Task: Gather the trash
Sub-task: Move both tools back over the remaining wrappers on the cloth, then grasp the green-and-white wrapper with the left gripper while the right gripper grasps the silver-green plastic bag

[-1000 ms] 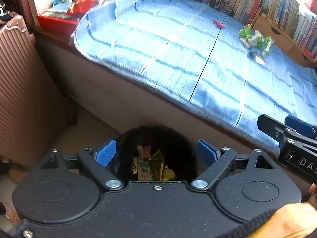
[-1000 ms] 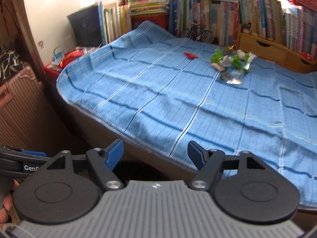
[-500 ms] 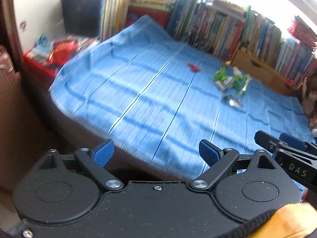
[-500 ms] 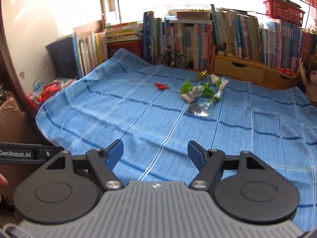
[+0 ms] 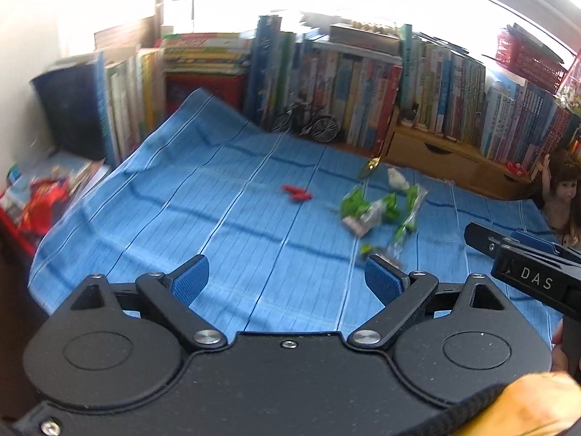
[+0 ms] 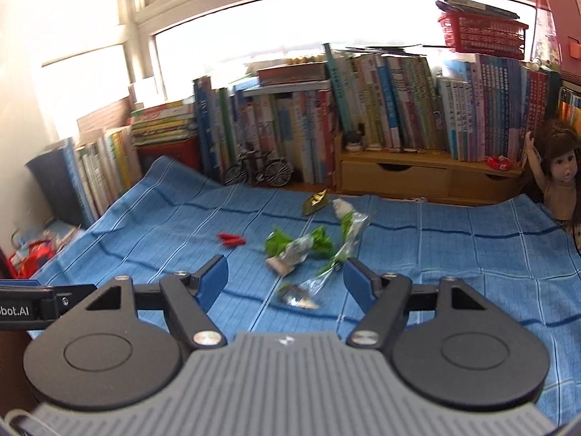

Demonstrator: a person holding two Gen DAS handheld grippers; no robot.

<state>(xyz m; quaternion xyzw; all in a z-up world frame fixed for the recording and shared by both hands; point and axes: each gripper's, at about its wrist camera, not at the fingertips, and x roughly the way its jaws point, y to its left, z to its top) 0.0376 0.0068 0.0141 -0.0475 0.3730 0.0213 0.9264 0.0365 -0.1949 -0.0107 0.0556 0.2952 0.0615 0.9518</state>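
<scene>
Both grippers hover over the near edge of the blue striped blanket [image 6: 454,254], nothing in either.

Left gripper [image 5: 287,279]: jaws spread wide, empty. Right gripper [image 6: 285,279]: jaws apart, empty, aimed at the trash pile.

Near half of the blanket is bare, open room to move in. Far edge is walled by a row of books [image 6: 399,109], a wooden drawer unit [image 6: 395,178] and a toy bicycle [image 6: 259,170]; a doll [image 6: 561,178] stands at the far right corner.

Trash sits mid-blanket towards the far edge:
- crumpled clear wrappers with green print [image 6: 301,245], about three, overlapping, exact count unclear
- one flat clear wrapper [image 6: 297,296], nearest the right gripper
- one red scrap [image 6: 231,239], left of the pile, apart
- one gold-green foil piece [image 6: 315,201] by the far edge
- one white wad [image 6: 341,206] just beside it
</scene>
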